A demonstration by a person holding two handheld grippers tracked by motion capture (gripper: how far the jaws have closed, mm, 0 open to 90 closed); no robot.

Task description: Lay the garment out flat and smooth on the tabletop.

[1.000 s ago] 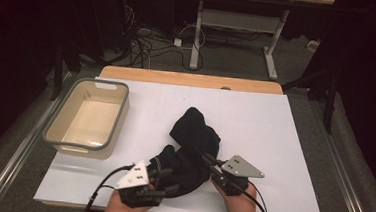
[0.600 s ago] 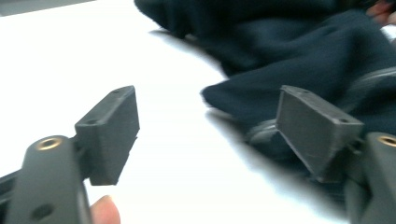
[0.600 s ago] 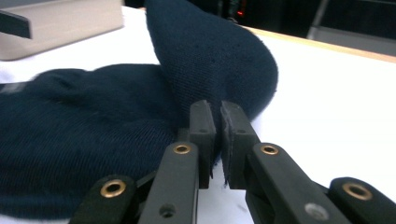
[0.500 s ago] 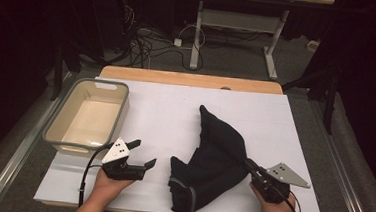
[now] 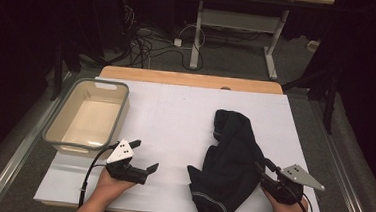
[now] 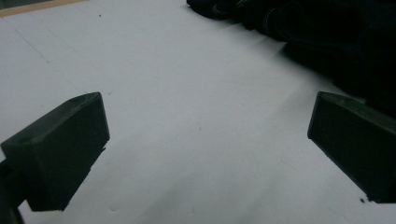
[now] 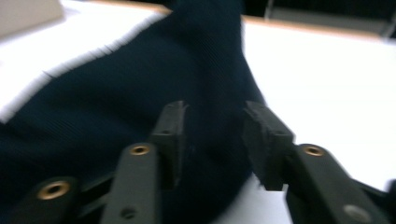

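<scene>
A dark garment [image 5: 231,161] lies on the right half of the white table [image 5: 175,120], its long axis running from the far end near the table's middle back toward the near edge, where a ribbed hem sits. The right tongs [image 5: 261,166] rest at the garment's right edge, cloth showing between their jaws in the right gripper view [image 7: 212,140]; those jaws have just been opening and stand partly apart, the pads not visibly pressing the fabric. The left tongs [image 5: 145,156] lie well apart to the garment's left, over bare table, jaws spread wide after just opening, nothing between them [image 6: 205,140]. The right hand is thus the nearer one; the left must travel rightward to reach the near left corner. A beige tub [image 5: 54,126] stands at the table's left side. Compared with a second ago, the garment is no longer bunched between both tongs but spread out lengthwise, and the two hands have drawn apart sideways.
</scene>
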